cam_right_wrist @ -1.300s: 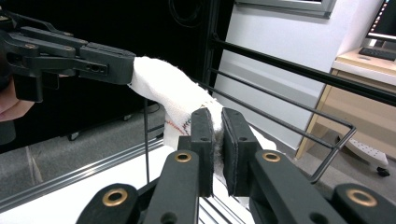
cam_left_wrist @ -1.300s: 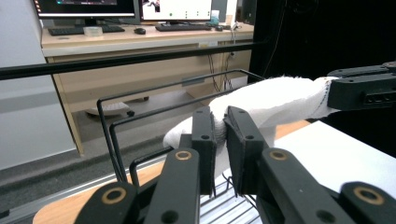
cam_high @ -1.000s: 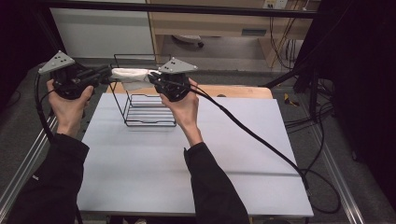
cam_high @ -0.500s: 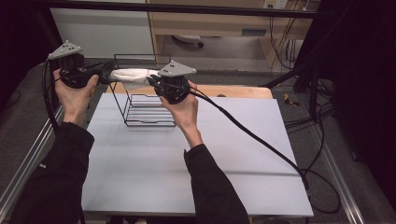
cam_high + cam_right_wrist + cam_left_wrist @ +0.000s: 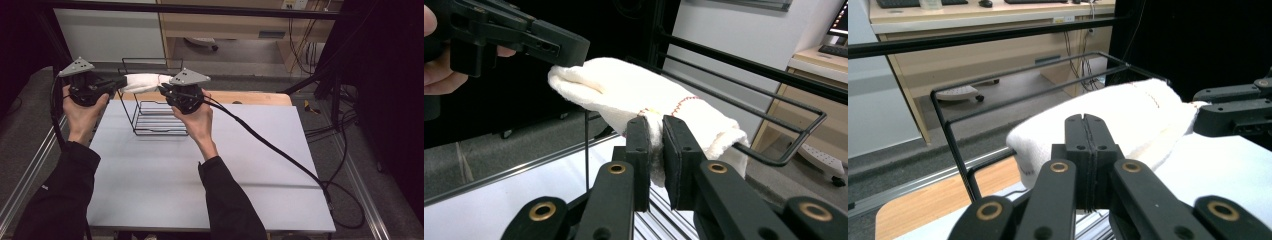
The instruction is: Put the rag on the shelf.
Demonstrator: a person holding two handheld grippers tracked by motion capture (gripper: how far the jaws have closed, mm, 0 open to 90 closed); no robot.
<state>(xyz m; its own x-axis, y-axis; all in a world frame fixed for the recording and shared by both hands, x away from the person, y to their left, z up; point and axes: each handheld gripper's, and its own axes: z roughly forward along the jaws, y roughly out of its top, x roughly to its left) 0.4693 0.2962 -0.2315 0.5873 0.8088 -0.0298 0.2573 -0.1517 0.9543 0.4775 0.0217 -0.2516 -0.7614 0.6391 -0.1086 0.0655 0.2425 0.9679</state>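
From the high view, a person is holding a rolled white towel (image 5: 142,82) in the air between two grippers, above the top rim of a black wire rack (image 5: 150,117) standing at the far side of the white desk (image 5: 200,170). The left gripper (image 5: 120,83) is pinching one end and the right gripper (image 5: 162,88) the other, so the towel's long axis is running straight from hand to hand, roughly level.

In the left gripper view, the fingers (image 5: 1083,145) are pressing fully together on a thin fold at the towel's (image 5: 1108,115) near end, and the roll is stretching away toward the other gripper (image 5: 1235,112).

In the right gripper view, the fingers (image 5: 640,150) are clamping the stitched hem of the towel (image 5: 624,95), cloth bulging in the narrow gap. The rack's top bars (image 5: 774,85) are lying just behind and below, so lowering looks equally open to both hands.
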